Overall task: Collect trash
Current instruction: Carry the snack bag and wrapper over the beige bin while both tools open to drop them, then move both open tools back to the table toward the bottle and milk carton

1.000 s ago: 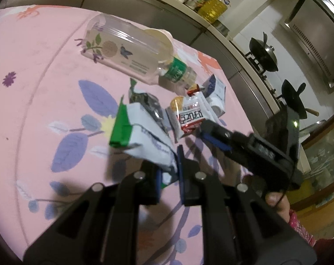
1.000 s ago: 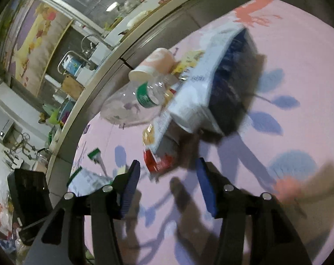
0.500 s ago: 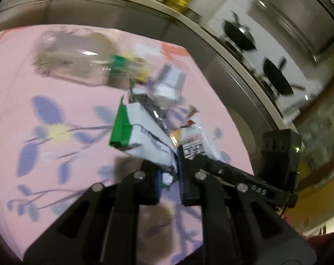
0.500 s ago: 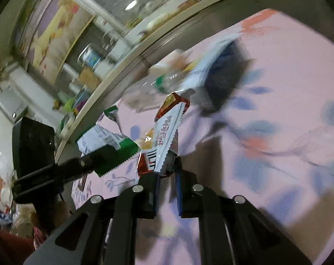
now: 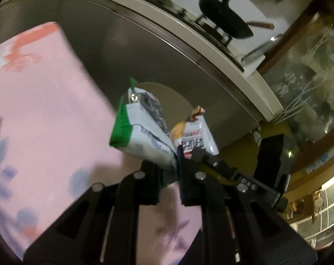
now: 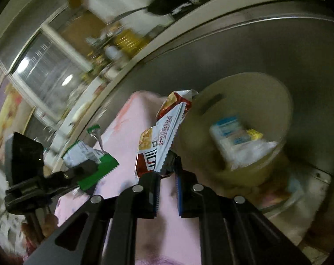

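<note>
Tilting down, left gripper (image 5: 169, 165) jaws pinching green-white wrapper (image 5: 142, 132), right gripper (image 6: 167, 174) pinching red-white wrapper (image 6: 160, 137), near bin (image 6: 250, 84).

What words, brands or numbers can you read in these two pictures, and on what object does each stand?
"lion" (partly cut off): red-and-white snack wrapper, held in the right claw.
Slanted red script on that wrapper: too blurred to read.
Print on the green-and-white foil packet in the left claw: unreadable.
Blue-and-white carton inside the beige bin: blurred, unreadable.
</note>
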A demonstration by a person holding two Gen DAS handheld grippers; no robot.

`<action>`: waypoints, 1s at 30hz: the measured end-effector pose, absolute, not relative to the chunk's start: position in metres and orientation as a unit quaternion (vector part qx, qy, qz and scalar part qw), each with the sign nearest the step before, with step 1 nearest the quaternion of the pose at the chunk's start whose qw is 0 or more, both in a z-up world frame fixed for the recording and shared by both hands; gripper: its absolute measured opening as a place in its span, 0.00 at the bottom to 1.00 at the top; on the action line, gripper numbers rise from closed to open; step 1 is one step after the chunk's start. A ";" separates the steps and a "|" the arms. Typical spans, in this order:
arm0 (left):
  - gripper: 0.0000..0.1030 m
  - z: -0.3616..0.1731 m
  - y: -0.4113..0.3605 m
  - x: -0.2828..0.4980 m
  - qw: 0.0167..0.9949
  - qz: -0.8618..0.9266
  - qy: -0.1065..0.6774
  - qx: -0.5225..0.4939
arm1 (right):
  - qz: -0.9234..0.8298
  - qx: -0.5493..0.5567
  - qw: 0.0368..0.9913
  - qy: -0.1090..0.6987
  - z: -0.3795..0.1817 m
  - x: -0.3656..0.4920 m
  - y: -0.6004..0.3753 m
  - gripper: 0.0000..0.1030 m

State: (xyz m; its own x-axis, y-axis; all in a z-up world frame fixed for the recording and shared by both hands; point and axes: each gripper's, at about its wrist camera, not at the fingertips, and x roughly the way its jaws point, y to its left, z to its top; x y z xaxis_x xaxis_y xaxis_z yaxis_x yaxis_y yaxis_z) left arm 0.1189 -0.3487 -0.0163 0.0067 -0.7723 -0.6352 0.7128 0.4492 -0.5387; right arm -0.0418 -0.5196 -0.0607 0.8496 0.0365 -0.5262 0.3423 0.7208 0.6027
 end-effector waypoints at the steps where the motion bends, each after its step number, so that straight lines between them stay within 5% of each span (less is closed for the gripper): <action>1: 0.11 -0.019 -0.368 0.122 0.704 -0.527 0.475 -0.028 | -0.096 0.369 0.887 0.262 -0.065 -0.041 -0.531 0.09; 7: 0.12 -0.040 -0.450 0.137 0.699 -0.517 0.494 -0.003 | -0.123 0.392 0.867 0.282 -0.086 -0.028 -0.567 0.16; 9: 0.17 -0.051 -0.464 0.142 0.698 -0.497 0.516 0.017 | -0.132 0.403 0.861 0.281 -0.091 -0.024 -0.574 0.42; 11: 0.17 -0.064 -0.472 0.147 0.690 -0.481 0.541 0.019 | -0.135 0.404 0.864 0.267 -0.089 -0.025 -0.577 0.49; 30: 0.17 -0.019 -0.330 0.101 0.820 -0.373 0.431 0.053 | -0.090 0.415 0.883 0.202 -0.042 -0.054 -0.518 0.49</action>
State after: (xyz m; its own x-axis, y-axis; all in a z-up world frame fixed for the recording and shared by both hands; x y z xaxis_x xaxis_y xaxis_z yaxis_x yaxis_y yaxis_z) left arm 0.1009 -0.3302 -0.0188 0.3500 -0.5658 -0.7466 0.6577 0.7160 -0.2343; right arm -0.0536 -0.5179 -0.0419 0.9023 0.0092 -0.4310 0.3259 0.6397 0.6961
